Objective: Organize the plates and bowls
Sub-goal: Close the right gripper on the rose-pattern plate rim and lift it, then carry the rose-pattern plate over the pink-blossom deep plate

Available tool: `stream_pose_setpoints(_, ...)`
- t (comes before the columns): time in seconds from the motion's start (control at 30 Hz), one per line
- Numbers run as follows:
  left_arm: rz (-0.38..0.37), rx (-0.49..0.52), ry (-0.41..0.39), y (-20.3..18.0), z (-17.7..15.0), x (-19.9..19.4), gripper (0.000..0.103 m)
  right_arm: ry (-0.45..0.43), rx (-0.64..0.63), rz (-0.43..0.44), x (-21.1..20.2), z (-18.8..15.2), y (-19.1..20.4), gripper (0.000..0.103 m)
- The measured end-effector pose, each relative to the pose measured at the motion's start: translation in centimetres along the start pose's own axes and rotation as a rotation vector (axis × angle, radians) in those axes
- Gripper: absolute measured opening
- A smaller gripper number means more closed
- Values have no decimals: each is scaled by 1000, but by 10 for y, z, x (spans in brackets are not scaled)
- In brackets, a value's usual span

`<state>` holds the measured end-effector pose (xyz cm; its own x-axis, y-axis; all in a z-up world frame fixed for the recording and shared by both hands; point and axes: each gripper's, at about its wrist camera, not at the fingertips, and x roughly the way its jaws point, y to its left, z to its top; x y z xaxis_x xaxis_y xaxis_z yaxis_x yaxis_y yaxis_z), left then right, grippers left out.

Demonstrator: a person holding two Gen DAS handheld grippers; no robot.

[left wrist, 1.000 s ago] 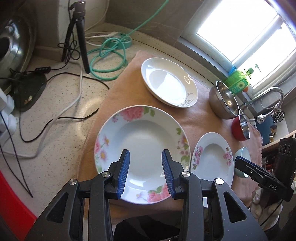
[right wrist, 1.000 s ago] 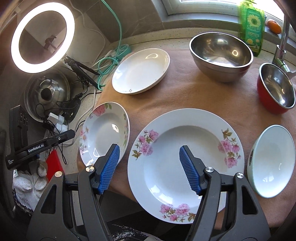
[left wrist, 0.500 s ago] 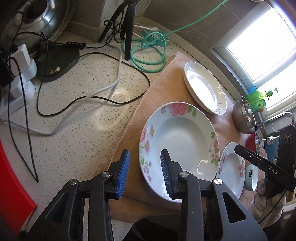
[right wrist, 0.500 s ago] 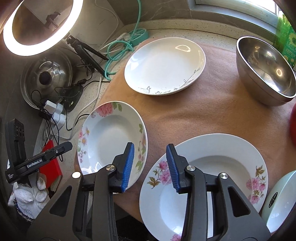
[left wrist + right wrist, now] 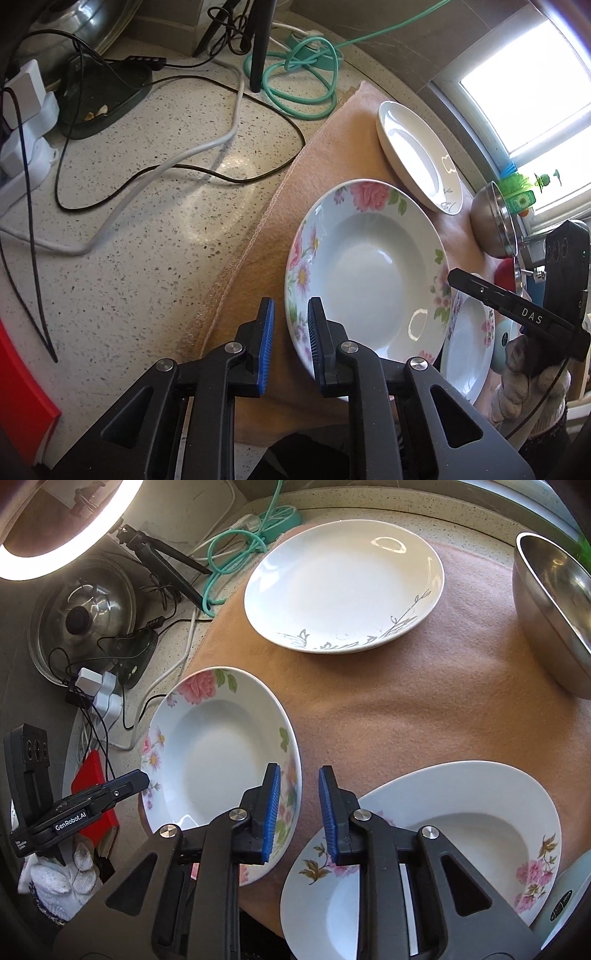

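A deep plate with pink flowers lies on the tan cloth. My left gripper straddles its left rim and its jaws are closing; cloth still shows between the outer pad and the rim. My right gripper straddles the same plate's right rim, also closing, with a gap at its outer pad. A second, larger flowered plate lies to the right. A white plate with a grey sprig sits behind. A steel bowl, a red bowl and a pale green bowl stand further right.
Left of the cloth the speckled counter carries black and white cables, a coiled green hose, a power strip, a tripod leg and a steel pot lid. A ring light glows. A green bottle stands by the window.
Both grippers sank and shifted left, from over the plates' middles to the pink-flowered plate's opposite rims. Both pairs of jaws narrowed, the right from wide apart.
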<state>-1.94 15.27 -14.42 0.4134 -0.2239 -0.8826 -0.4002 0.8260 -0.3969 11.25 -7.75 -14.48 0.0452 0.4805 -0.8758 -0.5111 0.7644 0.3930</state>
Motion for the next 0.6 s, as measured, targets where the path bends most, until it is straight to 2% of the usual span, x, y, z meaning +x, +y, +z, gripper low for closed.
stream_pose_setpoints(0.2,-3,-7,13,2,3,6,12,20,1,18,11,2,1,12)
stream_pose_setpoints(0.6,39,55,16,-6,9,10,11,0,-16,-10,11,2,5,12)
